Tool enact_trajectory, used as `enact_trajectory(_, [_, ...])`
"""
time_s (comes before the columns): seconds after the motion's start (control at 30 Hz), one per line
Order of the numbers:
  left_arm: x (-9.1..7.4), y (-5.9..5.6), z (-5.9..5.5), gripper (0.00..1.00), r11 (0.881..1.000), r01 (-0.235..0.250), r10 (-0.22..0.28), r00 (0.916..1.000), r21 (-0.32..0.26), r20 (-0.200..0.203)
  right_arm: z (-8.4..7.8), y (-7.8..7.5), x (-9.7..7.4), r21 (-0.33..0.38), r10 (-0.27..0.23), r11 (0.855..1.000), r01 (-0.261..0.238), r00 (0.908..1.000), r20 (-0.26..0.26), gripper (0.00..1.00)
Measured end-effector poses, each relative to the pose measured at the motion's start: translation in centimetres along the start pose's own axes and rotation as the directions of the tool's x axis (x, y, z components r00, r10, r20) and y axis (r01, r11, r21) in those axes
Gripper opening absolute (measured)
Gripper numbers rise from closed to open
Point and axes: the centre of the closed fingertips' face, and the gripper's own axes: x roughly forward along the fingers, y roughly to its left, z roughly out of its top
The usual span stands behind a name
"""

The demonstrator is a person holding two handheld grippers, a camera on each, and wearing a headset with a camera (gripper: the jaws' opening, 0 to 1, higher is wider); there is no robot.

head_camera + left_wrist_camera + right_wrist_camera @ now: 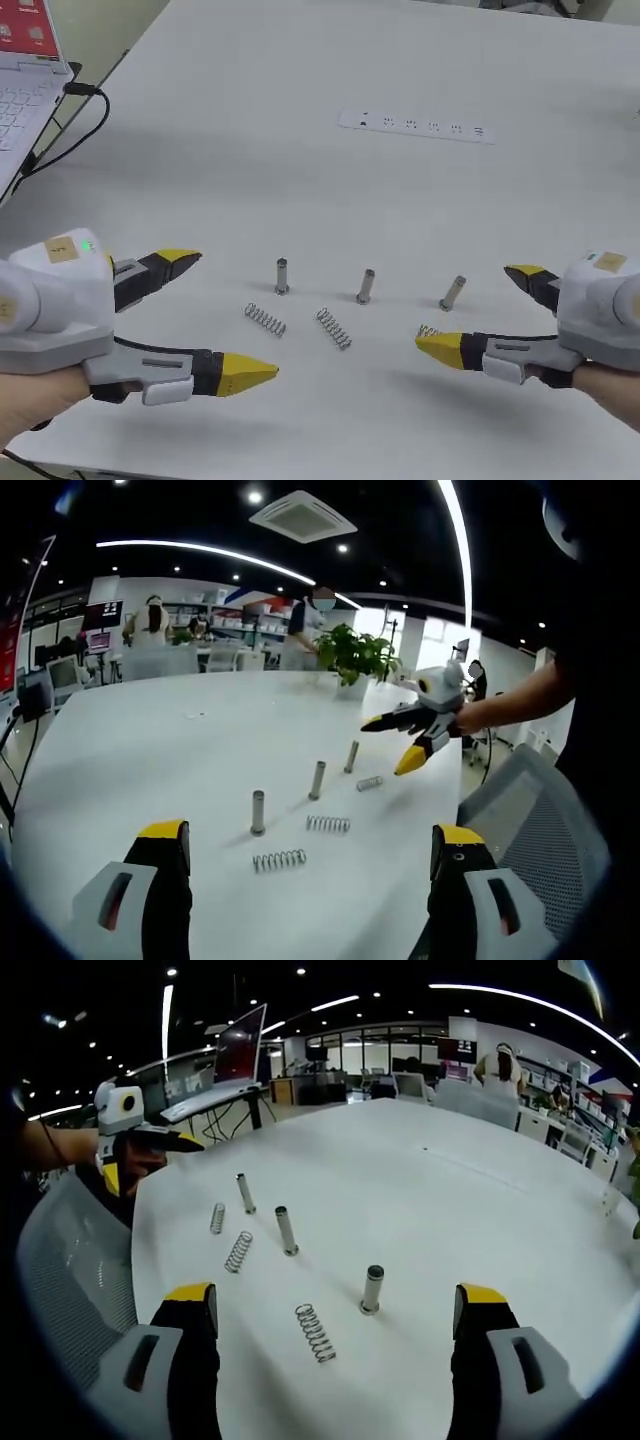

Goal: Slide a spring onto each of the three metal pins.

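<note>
Three short metal pins stand upright in a row on the white table (pixel 300 190): left pin (pixel 281 277), middle pin (pixel 366 286), right pin (pixel 453 293). All are bare. Three springs lie flat in front of them: one (pixel 265 319), a second (pixel 334 328), and a third (pixel 428 331) partly behind my right gripper's lower fingertip. My left gripper (pixel 225 315) hovers open left of the pins, holding nothing. My right gripper (pixel 482 310) is open on the right, just beside the right pin. In the right gripper view, the nearest pin (pixel 372 1289) and spring (pixel 315 1332) lie between the jaws.
A white power strip (pixel 415 127) lies farther back on the table. An open laptop (pixel 25 60) with a black cable (pixel 75 125) sits at the far left edge. A mesh chair back (pixel 540 830) is near the table's front edge.
</note>
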Motion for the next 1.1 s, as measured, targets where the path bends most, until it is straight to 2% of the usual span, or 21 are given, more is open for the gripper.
enact_trajectory(0.1, [0.0,0.0,0.0,0.98,1.000,0.000,0.000,1.0000,0.000,0.000,-0.2,0.1,-0.3,-0.002,-0.005,1.000,0.005,1.0000,-0.003,0.99])
enact_trajectory(0.33, [-0.2,0.0,0.0,0.98,1.000,-0.002,0.002,1.0000,0.001,0.000,-1.3,0.3,-1.0,0.012,0.000,1.000,0.000,0.9991,-0.043,0.80])
enact_trajectory(0.47, [-0.2,0.0,0.0,0.98,1.000,-0.004,0.004,1.0000,0.000,0.002,-1.8,0.4,-1.1,0.015,-0.001,1.000,0.002,0.9981,-0.061,0.75])
enact_trajectory(0.8, [-0.4,0.0,0.0,0.98,1.000,-0.007,0.007,1.0000,-0.001,0.002,-2.7,1.4,-0.8,0.008,0.040,0.999,-0.039,0.9937,-0.105,0.58])
enact_trajectory(1.1, [-0.5,0.0,-0.1,0.98,1.000,-0.008,0.008,1.0000,-0.002,0.001,-3.7,1.9,-0.5,0.005,0.072,0.997,-0.072,0.9855,-0.154,0.42])
